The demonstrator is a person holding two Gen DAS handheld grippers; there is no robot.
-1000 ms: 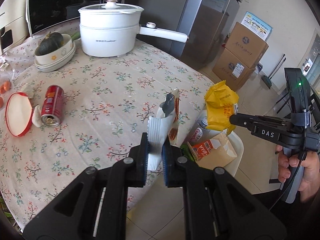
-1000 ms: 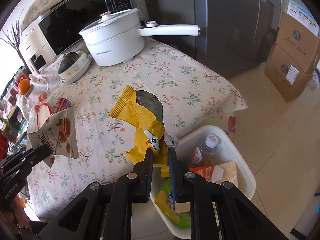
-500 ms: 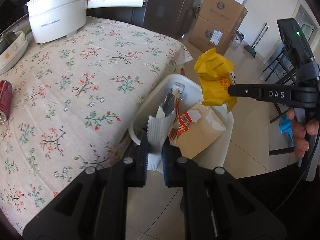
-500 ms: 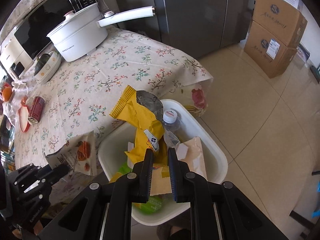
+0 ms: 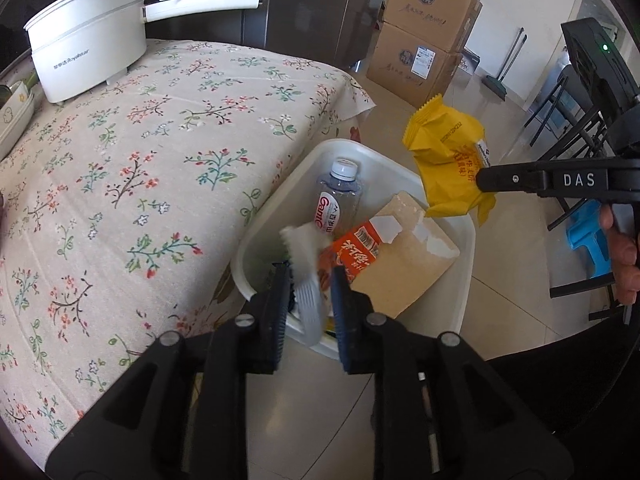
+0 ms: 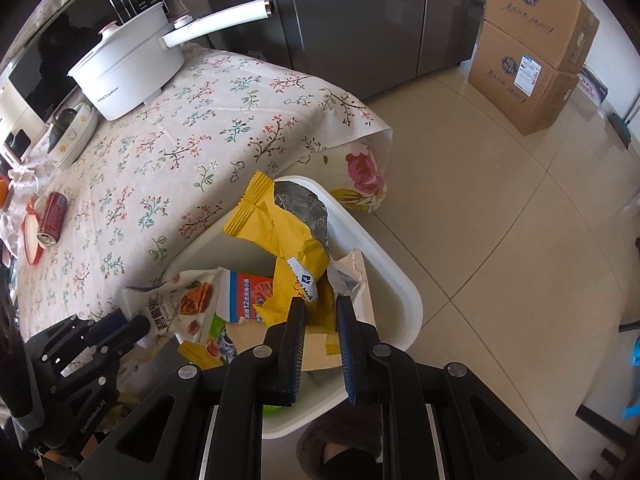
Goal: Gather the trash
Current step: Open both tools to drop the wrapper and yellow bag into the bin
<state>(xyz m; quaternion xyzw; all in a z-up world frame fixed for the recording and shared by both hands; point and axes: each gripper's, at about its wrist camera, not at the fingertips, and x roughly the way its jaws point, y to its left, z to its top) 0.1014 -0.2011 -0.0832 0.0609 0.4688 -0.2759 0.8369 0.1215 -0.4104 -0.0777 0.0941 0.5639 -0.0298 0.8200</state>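
Covering the table (image 5: pixel 168 184) is a floral cloth that hangs over the corner nearest the bin (image 5: pixel 466 268); past it are pale floor tiles, a steel fridge (image 6: pixel 360 16) and two stacked cartons (image 6: pixel 532 48). At the far edge of the table sit a white pot (image 5: pixel 88 48) with a long handle, a microwave (image 6: pixel 68 52) behind it and stacked bowls (image 6: pixel 74 136). Near the left edge a red can (image 6: pixel 51 219) lies on its side next to a red-rimmed lid (image 6: pixel 31 236).

The left gripper (image 5: pixel 310 300) hangs over the near rim of the bin with its jaws apart. A white snack bag (image 5: pixel 306 280) sits in the gap between them, blurred, its top leaning toward the bin; whether either pad touches it I cannot tell. The right gripper (image 6: pixel 322 316) is above the bin's far side, jaws narrowly spread around the lower end of a yellow wrapper (image 6: pixel 280 236). The wrapper stands up over the bin, showing its torn silver lining; the view from the left wrist shows it pinched at the fingertips.

The white bin stands on the floor against the table corner. Inside are a clear bottle (image 5: pixel 340 200) with a white cap, a brown paper pouch (image 5: pixel 404 264) with an orange label, and green packaging (image 6: pixel 218 326) lower down.
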